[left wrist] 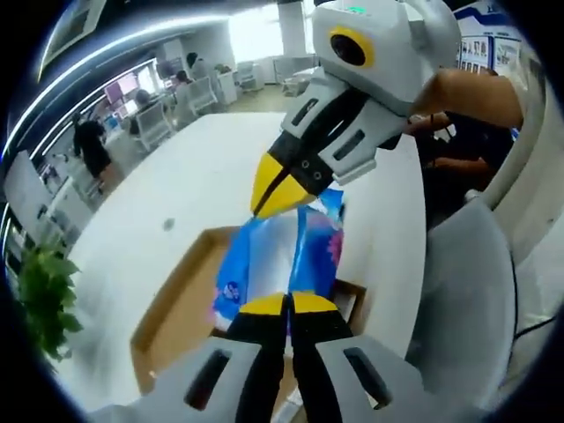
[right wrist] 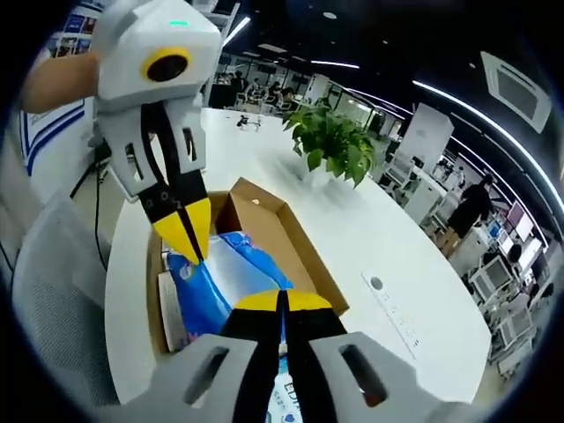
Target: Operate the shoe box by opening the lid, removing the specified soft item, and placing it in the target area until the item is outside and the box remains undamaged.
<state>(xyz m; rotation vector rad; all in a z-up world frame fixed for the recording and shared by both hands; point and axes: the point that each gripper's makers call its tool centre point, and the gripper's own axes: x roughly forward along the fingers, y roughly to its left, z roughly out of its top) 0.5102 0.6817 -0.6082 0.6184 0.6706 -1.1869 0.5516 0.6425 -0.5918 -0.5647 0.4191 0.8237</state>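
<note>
open cardboard shoe box (right wrist: 291,231) on the white table (right wrist: 352,238), lid off, blue soft pack (right wrist: 231,273) half lifted out of it. both ends pinched: left gripper (left wrist: 289,304) clamped on the near edge, right gripper (left wrist: 280,196) clamped on the far edge. potted plant (right wrist: 333,141) beyond the box.

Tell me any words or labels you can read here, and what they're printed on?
"EDI": partial letters on the blue packet beside the right claw.
Round logo on the blue packet by the shoe box: too blurred to read.
Wall posters: too small to read.
</note>
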